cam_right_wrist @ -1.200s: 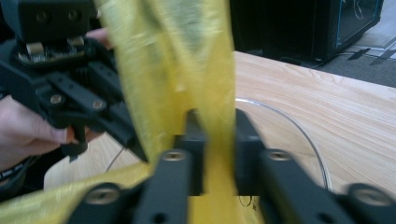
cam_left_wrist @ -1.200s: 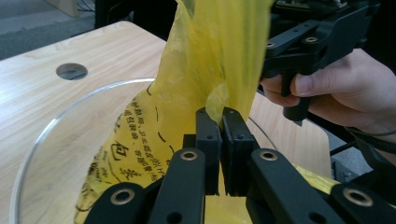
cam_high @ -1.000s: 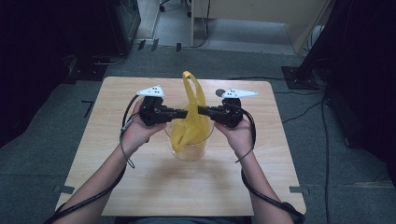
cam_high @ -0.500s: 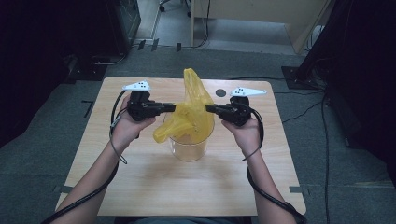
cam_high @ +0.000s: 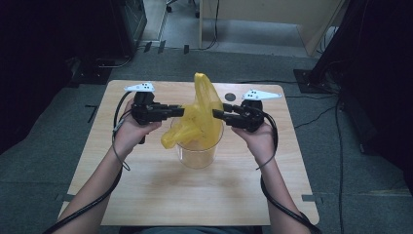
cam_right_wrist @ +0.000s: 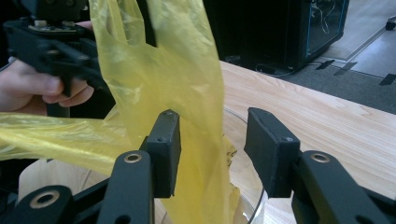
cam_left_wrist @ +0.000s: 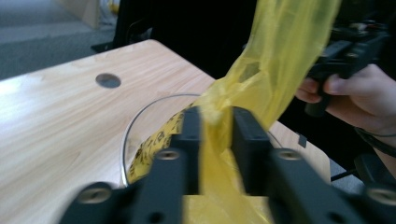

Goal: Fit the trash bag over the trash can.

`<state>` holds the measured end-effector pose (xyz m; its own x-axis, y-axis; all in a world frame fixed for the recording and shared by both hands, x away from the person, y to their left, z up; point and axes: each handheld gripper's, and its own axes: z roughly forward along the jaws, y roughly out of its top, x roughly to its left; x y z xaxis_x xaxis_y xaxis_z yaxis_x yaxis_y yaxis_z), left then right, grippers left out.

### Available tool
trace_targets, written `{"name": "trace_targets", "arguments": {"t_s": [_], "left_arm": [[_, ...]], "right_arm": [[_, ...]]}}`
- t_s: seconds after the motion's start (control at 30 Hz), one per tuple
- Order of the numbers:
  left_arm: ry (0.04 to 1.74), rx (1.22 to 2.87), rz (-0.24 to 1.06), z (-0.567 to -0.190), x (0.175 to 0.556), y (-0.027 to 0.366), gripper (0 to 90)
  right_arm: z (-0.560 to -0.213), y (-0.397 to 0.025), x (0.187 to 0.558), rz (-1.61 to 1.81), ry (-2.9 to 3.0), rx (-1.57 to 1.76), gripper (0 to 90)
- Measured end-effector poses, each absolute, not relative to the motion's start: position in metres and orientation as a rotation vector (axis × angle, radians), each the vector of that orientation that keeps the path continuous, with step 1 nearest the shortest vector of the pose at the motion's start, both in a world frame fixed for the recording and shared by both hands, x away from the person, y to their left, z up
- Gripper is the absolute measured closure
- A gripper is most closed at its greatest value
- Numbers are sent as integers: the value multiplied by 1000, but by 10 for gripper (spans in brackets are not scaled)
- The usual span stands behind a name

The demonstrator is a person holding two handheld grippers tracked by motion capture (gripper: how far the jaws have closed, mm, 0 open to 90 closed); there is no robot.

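Note:
A thin yellow plastic bag (cam_high: 199, 117) hangs over a clear round cup (cam_high: 197, 155) in the middle of the wooden table (cam_high: 146, 195). Its top stands up in a peak and a fold bulges over the cup's left rim. My left gripper (cam_high: 181, 111) comes in from the left, and in the left gripper view the gripper (cam_left_wrist: 215, 116) is shut on a bunched edge of the bag (cam_left_wrist: 280, 51) above the cup rim (cam_left_wrist: 140, 116). My right gripper (cam_high: 215, 114) sits at the bag's right side. In the right gripper view that gripper (cam_right_wrist: 212, 135) is open, with the bag (cam_right_wrist: 187, 84) draped against its left jaw.
A small dark round hole (cam_high: 230, 97) marks the table just behind the cup. Black equipment and cables stand on the grey floor left, right and behind the table. Bare wood lies toward the person's side of the cup.
Both grippers have moved slightly away from the person and apart. The bag has been drawn up out of the cup and spread, with a fold now sticking out to the left.

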<state>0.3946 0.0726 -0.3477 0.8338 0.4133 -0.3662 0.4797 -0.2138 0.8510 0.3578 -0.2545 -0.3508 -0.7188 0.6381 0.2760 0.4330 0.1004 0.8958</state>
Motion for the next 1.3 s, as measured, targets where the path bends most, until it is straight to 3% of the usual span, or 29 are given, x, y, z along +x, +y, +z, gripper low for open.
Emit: {"name": "trace_targets", "arguments": {"t_s": [0.07,0.1,0.47,0.57,0.7,0.77,0.93,1.07,1.13,1.2,1.3], "left_arm": [[737,1857,-73,-348,397,72,890],[737,1857,-73,-348,397,72,900],[875,1793,68,-357,412,68,900],[895,1787,65,-358,412,67,900],[882,1797,41,-358,410,64,900],[862,1803,26,-357,407,60,900],[697,1833,-126,-353,398,49,898],[636,1842,-184,-351,395,45,898],[601,1875,-175,-351,391,42,887],[588,1876,-156,-350,390,42,826],[574,1864,-123,-350,391,46,716]], "right_arm": [[-349,-256,356,1668,2194,1076,570],[-349,-256,356,1668,2194,1076,570],[-340,-263,350,1662,2181,1071,600],[-328,-265,345,1714,2192,1050,683],[-325,-257,340,1737,2227,1004,693],[-328,-250,340,1736,2259,987,676],[-344,-234,349,1679,2232,1020,527],[-350,-230,355,1672,2184,1033,527],[-357,-227,358,1650,2177,1051,619],[-362,-226,359,1640,2190,1054,779],[-364,-227,358,1603,2195,1034,857]]}}
